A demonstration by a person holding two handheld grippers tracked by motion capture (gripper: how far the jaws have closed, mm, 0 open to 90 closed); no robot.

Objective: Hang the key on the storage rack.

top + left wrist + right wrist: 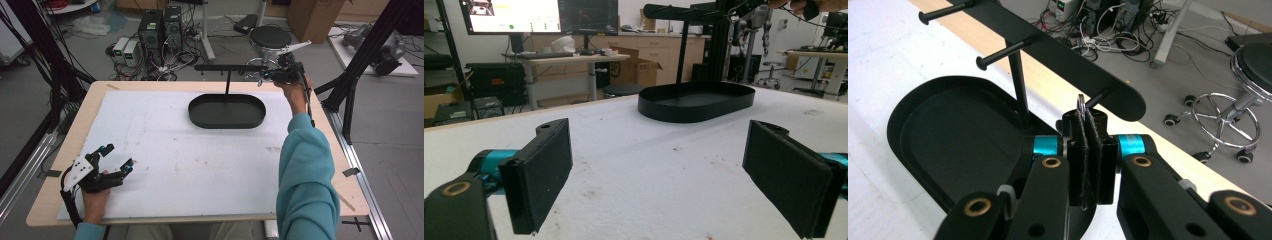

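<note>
Arm (303, 175) outstretched toward rack (227, 67), apparently

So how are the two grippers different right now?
The left gripper is wide open and holds nothing; the right gripper is shut on a thin metal ring. The left sits low at the table's near corner; the right is raised by the black rack. Both have black pads and teal joints.

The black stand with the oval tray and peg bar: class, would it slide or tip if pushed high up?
The stand probably tips sooner than slides: a thin post carries a long peg bar above. Its wide oval tray should resist somewhat. It looks rigid.
</note>
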